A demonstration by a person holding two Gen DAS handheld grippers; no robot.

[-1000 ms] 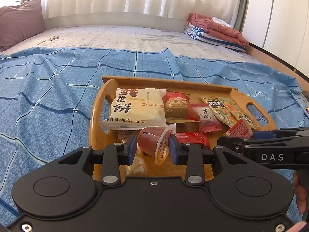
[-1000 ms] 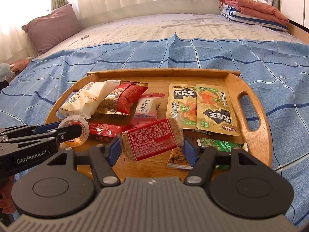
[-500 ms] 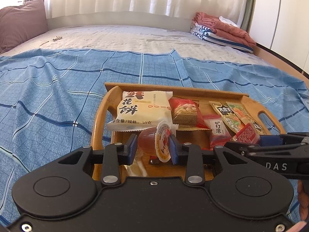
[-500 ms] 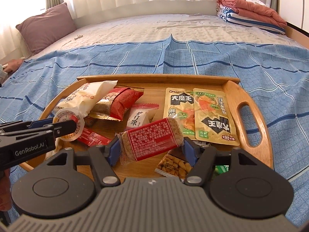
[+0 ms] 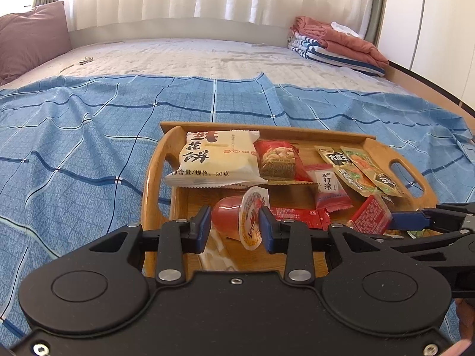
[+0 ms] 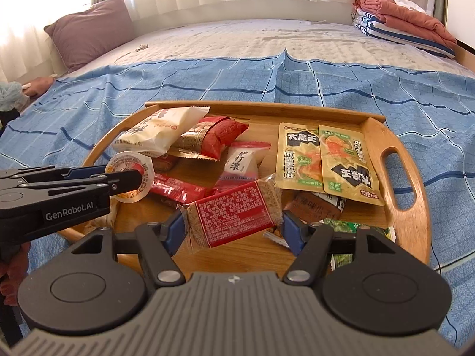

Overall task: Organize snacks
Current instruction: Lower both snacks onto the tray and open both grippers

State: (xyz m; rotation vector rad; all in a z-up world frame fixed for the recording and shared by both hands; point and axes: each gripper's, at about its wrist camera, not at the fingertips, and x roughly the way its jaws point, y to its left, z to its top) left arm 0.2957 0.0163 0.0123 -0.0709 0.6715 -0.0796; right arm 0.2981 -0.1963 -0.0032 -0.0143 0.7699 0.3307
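Note:
A wooden tray [image 5: 154, 172] [image 6: 415, 207] with several snack packets lies on the blue bedspread. My left gripper [image 5: 236, 227] is shut on a red jelly cup [image 5: 228, 218], held above the tray's near left part; the cup's lid shows in the right wrist view [image 6: 130, 175]. My right gripper [image 6: 234, 225] is shut on a red-labelled snack bar [image 6: 234, 210], held above the tray's near middle; the bar also shows in the left wrist view [image 5: 371, 215]. A white pastry packet [image 5: 213, 160] lies at the tray's far left.
Two green-and-black pouches [image 6: 323, 160] lie at the tray's right by its handle. A red nut packet [image 5: 279, 161] and a small pink-white packet [image 5: 328, 187] sit mid-tray. Folded blankets [image 5: 335, 44] and a purple pillow [image 6: 89, 32] lie at the bed's far end.
Both grippers have pulled back and risen a little from the tray, each keeping its snack. The jelly cup's lid now faces more toward the right.

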